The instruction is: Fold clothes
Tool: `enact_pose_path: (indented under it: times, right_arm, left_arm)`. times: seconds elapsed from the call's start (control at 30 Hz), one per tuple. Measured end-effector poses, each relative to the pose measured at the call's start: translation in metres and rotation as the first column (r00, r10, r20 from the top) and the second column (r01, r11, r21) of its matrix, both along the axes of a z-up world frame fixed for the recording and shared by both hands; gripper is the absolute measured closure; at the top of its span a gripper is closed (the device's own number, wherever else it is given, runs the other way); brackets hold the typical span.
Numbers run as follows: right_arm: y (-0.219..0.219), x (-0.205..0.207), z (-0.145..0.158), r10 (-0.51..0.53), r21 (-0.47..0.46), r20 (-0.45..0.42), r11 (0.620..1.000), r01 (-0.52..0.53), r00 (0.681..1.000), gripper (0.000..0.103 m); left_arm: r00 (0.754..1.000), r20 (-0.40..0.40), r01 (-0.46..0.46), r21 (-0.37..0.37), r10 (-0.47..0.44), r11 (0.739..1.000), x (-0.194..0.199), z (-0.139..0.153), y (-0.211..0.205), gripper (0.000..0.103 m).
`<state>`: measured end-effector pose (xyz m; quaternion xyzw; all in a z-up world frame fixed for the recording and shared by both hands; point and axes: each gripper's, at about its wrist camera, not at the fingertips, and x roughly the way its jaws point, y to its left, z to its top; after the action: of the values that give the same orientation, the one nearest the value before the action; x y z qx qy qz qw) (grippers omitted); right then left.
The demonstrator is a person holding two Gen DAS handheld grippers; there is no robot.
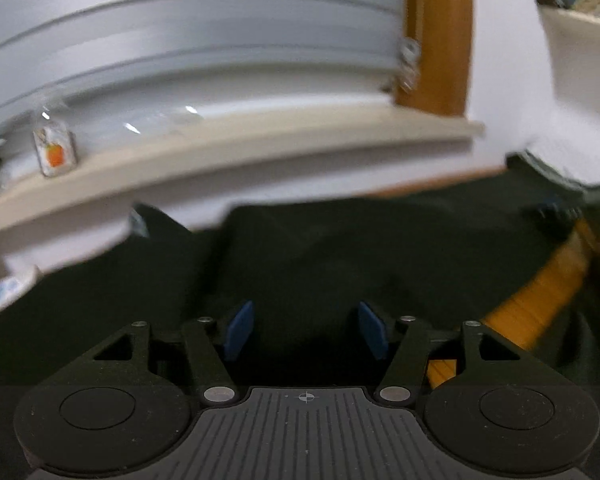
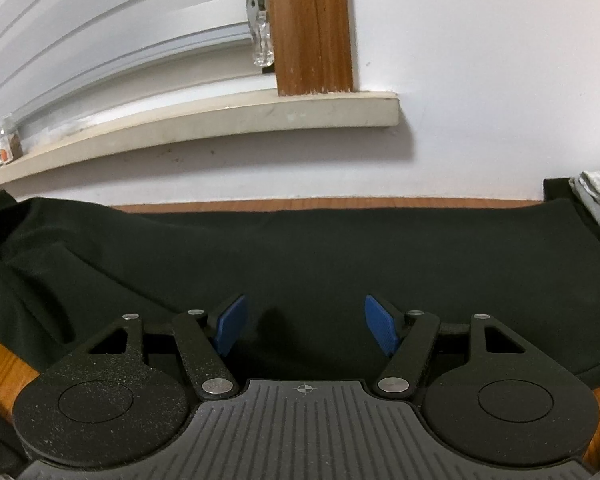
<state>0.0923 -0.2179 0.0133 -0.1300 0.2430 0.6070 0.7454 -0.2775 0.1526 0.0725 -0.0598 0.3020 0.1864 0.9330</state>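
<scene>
So both tools, left tool [image 1: 306, 330] and right tool [image 2: 304, 326], are sitting spread, pinching nothing | dark shirt [image 2: 300, 248] is lying on tabletop [image 2: 4, 356], looking barely folded | most folding's left, I'm guessing

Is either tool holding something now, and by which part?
Nothing is held. The left tool and right tool are both open above the dark garment.
</scene>
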Motion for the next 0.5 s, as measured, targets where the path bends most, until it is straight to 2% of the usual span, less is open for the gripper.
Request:
enact_pose_path:
  times: [0.2,0.27,0.3,0.33,0.4,0.5]
  right_arm:
    - [0.000,0.000,0.001,-0.001,-0.003,0.005,1.000,0.001,1.000,0.037]
    - [0.001,0.000,0.001,-0.002,-0.002,0.006,1.000,0.002,1.000,0.037]
    - [0.001,0.000,0.001,-0.003,-0.002,0.007,1.000,0.003,1.000,0.037]
    - [0.001,0.000,0.001,-0.003,-0.003,0.007,1.000,0.003,1.000,0.037]
    - [0.000,0.000,0.002,-0.005,-0.003,0.007,1.000,0.005,1.000,0.037]
    - [-0.001,0.001,0.002,-0.007,0.002,0.007,1.000,0.007,1.000,0.038]
  left_arm:
    - [0.998,-0.059,-0.023,0.022,0.024,0.999,-0.002,-0.021,-0.018,0.042]
    - [0.998,-0.062,-0.026,0.026,0.027,0.999,-0.003,-0.025,-0.020,0.058]
    - [0.998,-0.064,-0.023,0.027,0.025,0.999,-0.003,-0.026,-0.021,0.082]
    - [0.998,-0.056,-0.008,0.019,0.009,1.000,-0.005,-0.025,-0.023,0.097]
    - [1.000,-0.019,-0.014,0.041,0.015,0.999,-0.014,-0.018,-0.022,0.098]
    - [0.995,0.099,-0.014,0.031,0.011,0.999,-0.050,0.012,-0.021,0.098]
